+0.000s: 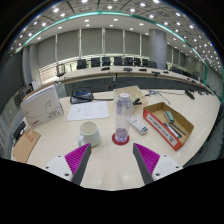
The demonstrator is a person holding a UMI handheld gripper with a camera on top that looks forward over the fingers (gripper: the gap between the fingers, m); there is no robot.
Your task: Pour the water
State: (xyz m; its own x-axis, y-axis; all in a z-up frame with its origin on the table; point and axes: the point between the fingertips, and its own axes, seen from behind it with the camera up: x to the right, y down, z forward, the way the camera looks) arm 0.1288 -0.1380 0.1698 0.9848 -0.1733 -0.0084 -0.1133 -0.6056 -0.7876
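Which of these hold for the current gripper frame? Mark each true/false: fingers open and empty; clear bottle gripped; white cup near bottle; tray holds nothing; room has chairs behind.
1. The gripper is open with nothing between its fingers. True.
2. The clear bottle is gripped. False: it stands on the table, beyond the fingertips.
3. A white cup stands on the table near the bottle. True.
4. The cardboard tray holds nothing. False: several small items lie in it.
5. Black chairs line the far desks. True.

Conference room: rows of chairs
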